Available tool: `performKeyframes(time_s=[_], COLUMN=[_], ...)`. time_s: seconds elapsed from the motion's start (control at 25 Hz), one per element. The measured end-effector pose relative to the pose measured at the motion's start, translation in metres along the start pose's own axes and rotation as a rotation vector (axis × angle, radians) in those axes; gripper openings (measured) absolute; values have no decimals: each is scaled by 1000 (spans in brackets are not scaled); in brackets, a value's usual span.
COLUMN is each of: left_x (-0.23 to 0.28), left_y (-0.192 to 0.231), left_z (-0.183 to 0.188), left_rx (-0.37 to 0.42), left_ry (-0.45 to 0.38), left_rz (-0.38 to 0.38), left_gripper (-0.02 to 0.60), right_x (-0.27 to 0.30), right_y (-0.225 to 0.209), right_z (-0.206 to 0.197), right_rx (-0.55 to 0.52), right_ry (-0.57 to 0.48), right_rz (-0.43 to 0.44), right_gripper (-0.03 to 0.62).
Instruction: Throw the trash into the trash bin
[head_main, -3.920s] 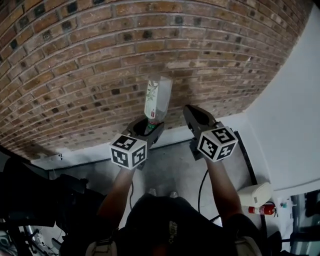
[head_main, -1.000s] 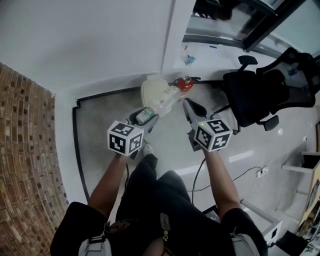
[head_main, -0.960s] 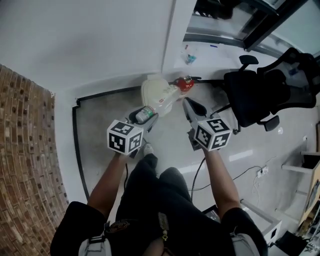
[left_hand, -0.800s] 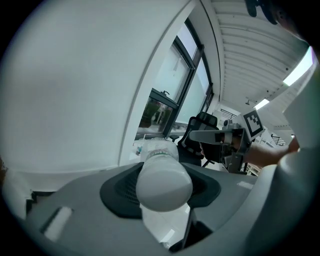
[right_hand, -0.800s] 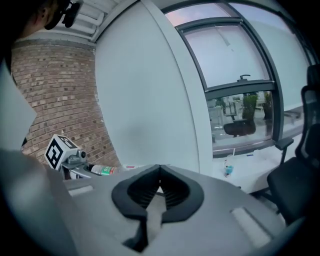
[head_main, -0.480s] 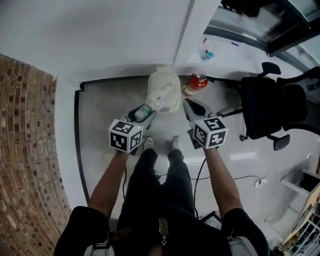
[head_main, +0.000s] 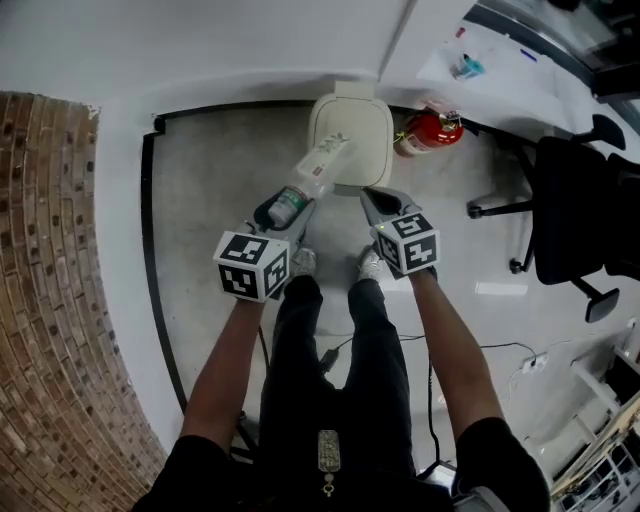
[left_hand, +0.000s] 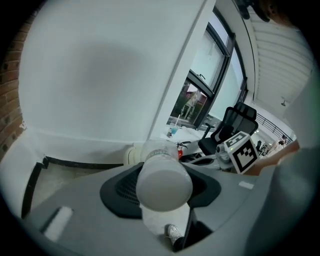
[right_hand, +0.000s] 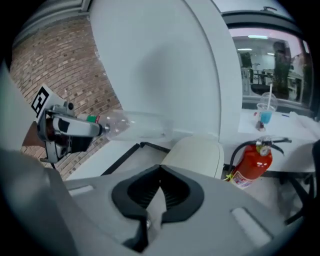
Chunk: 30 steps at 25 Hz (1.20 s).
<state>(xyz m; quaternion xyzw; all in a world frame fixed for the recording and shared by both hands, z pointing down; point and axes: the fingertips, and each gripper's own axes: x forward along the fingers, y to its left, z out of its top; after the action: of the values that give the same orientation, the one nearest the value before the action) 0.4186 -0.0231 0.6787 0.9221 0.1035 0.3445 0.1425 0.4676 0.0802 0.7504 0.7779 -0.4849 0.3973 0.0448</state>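
Observation:
A clear plastic bottle (head_main: 318, 170) with a green cap is clamped near its cap end in my left gripper (head_main: 285, 210). Its body slants up and away over the near edge of a cream trash bin (head_main: 365, 125) whose lid is down. In the left gripper view the bottle (left_hand: 162, 170) fills the space between the jaws. My right gripper (head_main: 375, 200) hovers just right of the bottle, in front of the bin, shut and holding nothing. From the right gripper view the bottle (right_hand: 135, 124) sticks out level above the bin (right_hand: 197, 152).
A red fire extinguisher (head_main: 432, 131) stands right of the bin against the white wall. A black office chair (head_main: 575, 215) is further right. A brick wall (head_main: 50, 300) runs down the left. The person's shoes (head_main: 302, 262) stand on grey floor just short of the bin.
The view has swung from the brick wall to the corner with the bin. Both grippers have come down toward the bin, and the bottle stays in the left one.

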Motion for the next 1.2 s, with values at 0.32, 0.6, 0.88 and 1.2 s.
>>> performKeyframes(time_s=[0.32,0.6,0.88,1.2], left_x=[24,28,24,15], left_y=[40,54,64,67], left_z=[-29,-34,-29,-10], left_rx=[-43,-37,-55,-48], left_ry=[-68,-76,-101,-159], left_rz=[44,36,43,65], left_gripper=[206,206,206,206], right_x=[79,108,113,109], right_y=[-22,-26,-20,-20], right_z=[-79,-103,-110,-103], right_rx=[71,-11,-82,-84], right_ry=[94,198,284,263], right_rz=[-33,-59,-78,-58], right_gripper=[3,3,3,3])
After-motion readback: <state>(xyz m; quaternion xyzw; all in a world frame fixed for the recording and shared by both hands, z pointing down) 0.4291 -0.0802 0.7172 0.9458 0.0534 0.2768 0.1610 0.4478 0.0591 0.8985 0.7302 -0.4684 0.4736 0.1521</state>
